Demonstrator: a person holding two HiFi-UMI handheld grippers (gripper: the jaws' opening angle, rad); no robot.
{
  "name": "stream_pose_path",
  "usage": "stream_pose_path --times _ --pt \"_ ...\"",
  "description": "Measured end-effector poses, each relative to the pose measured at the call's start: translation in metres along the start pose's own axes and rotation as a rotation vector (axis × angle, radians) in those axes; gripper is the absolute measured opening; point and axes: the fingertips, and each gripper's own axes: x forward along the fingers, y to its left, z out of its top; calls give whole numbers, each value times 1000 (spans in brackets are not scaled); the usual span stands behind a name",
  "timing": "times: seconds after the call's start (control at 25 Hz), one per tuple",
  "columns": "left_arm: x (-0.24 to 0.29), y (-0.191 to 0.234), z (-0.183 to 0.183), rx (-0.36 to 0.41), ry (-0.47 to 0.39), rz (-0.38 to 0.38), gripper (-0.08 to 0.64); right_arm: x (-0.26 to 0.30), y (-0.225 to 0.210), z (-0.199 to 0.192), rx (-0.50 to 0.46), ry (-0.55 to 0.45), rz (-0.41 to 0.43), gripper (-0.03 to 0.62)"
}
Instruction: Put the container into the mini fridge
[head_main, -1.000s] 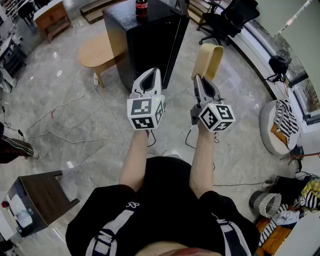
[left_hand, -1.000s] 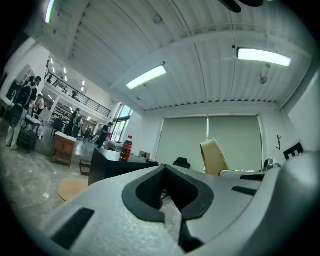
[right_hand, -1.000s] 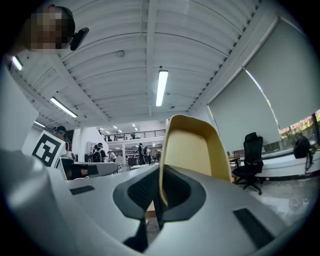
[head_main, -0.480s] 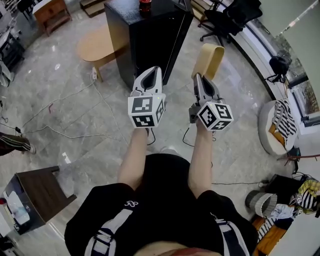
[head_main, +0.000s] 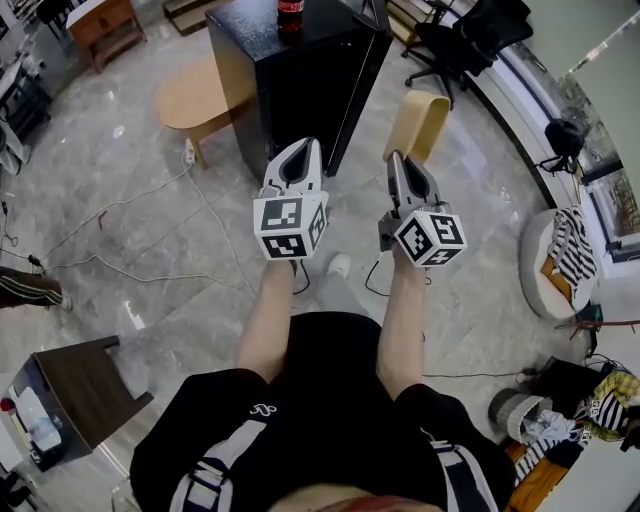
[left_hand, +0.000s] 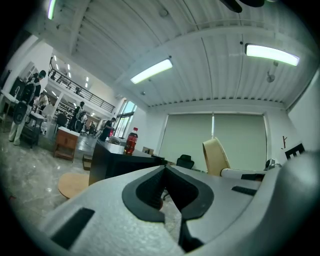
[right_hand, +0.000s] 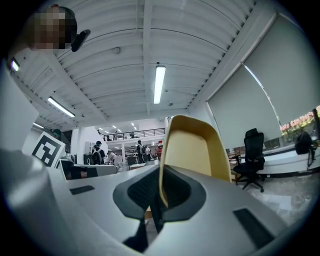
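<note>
A tan, curved plastic container (head_main: 418, 122) stands up from my right gripper (head_main: 398, 160), which is shut on its lower edge. In the right gripper view the container (right_hand: 192, 150) rises between the black pads of the right gripper (right_hand: 161, 175). My left gripper (head_main: 300, 150) is held level beside it, shut and with nothing in it; its tips meet in the left gripper view (left_hand: 165, 167). The black mini fridge (head_main: 300, 80) stands just ahead of both grippers, door side facing me, and I cannot tell if the door is ajar. The container (left_hand: 216, 156) and fridge (left_hand: 115, 162) also show in the left gripper view.
A red cola bottle (head_main: 289, 15) stands on the fridge top. A round wooden table (head_main: 195, 95) is left of the fridge, and a black office chair (head_main: 470, 40) is at the far right. Cables (head_main: 130, 270) trail over the marble floor at left. A dark stool (head_main: 85, 385) stands at lower left.
The fridge has come slightly nearer and the scene has shifted a little; a shoe now shows below the grippers. Both grippers keep the same pose and the container stays gripped.
</note>
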Motion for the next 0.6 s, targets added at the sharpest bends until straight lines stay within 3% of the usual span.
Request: stream_pose_path --times 0.24,0.6 --pt "74 10 -10 5 5 41 5 51 -59 -6 19 -7 19 20" --pt "215 7 -4 41 13 114 5 153 -179 27 63 -50 71 20"
